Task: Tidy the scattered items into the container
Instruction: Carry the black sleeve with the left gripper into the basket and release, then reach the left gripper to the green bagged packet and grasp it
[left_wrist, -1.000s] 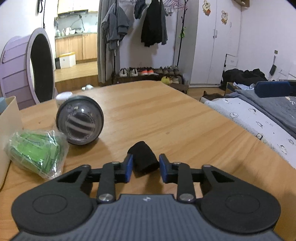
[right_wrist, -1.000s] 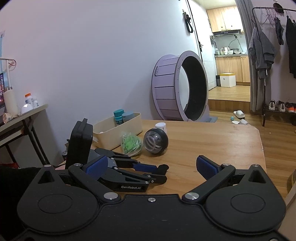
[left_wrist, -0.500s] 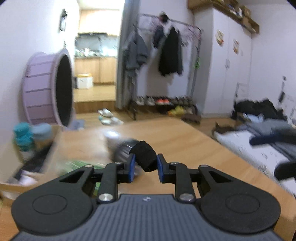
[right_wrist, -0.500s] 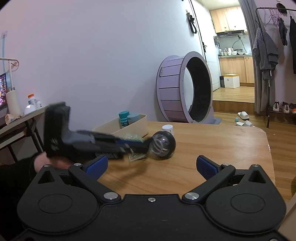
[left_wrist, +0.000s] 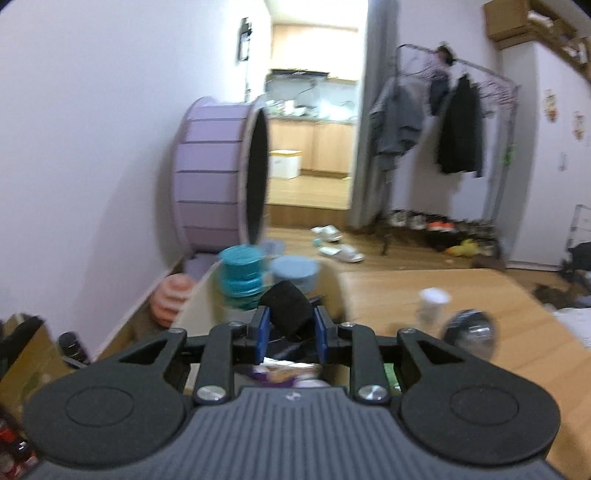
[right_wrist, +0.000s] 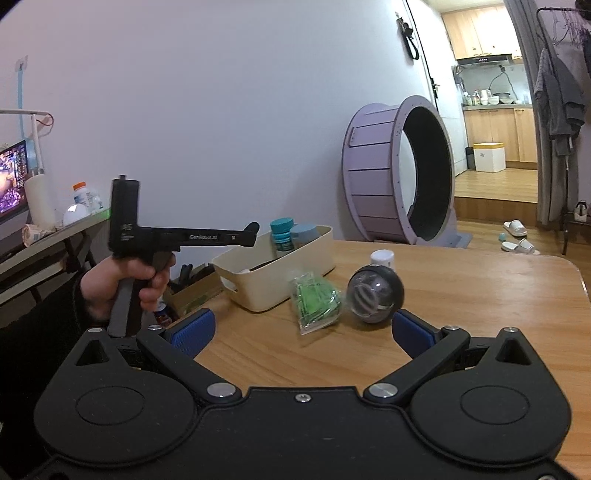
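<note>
One black cloth roll (left_wrist: 286, 309) is pinched between the closed jaws of the left gripper (left_wrist: 289, 330), held level above the cream container (right_wrist: 275, 275). Inside stand two teal-capped bottles (left_wrist: 241, 275). The right gripper (right_wrist: 301, 328) is spread wide and empty; ahead of its jaws lie one green packet (right_wrist: 314, 301) and one ball (right_wrist: 375, 293).

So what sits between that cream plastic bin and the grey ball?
A clear bag of green items lies on the table between cream bin and ball, in the right wrist view.
</note>
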